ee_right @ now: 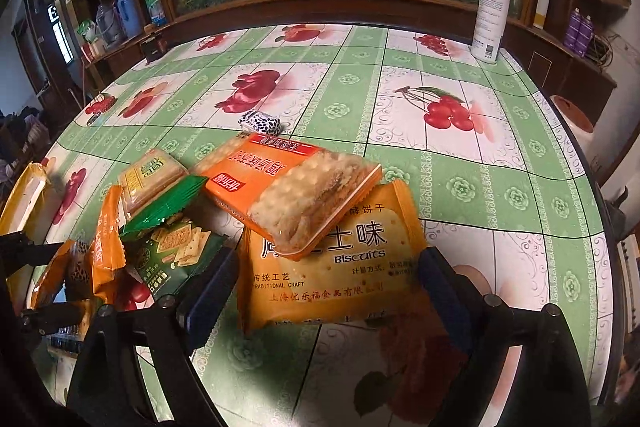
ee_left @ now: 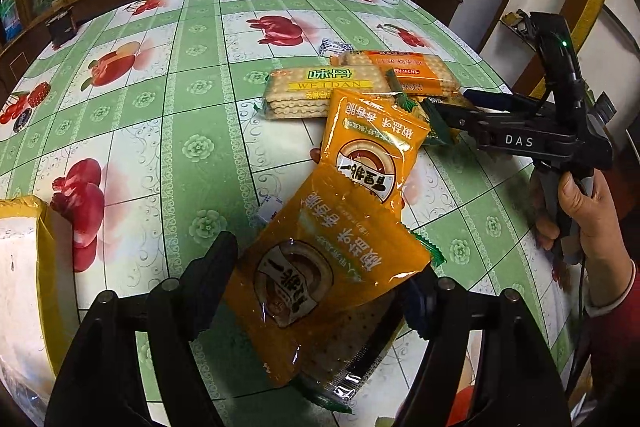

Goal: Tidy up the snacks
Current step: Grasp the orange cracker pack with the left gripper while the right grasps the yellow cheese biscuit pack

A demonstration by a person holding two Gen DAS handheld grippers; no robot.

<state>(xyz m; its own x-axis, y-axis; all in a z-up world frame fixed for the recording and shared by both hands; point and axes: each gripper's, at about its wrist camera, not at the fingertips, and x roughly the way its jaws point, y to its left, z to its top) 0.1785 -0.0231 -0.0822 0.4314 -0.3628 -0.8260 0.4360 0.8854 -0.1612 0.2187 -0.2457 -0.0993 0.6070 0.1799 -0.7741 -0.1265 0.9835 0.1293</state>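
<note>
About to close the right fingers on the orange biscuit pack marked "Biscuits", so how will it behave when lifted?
The biscuit pack looks like a flat film bag, so it should stay fairly stiff but probably light. Its glossy wrapper may slip. The clear cracker pack rests on its far end and will likely slide off. Crackers inside could crack if the right gripper squeezes hard.

A table (ee_right: 500, 195) in green fruit-print cloth bears biscuit packets (ee_right: 332, 267), a spray bottle (ee_right: 489, 15) and a small wrapped sweet (ee_right: 262, 123).

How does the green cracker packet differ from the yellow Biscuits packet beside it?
The green packet is dark green and partly buried under other snacks; the Biscuits packet is yellow-orange and lies between the right gripper fingers, with an orange cracker pack resting on it. Both show square crackers.
</note>
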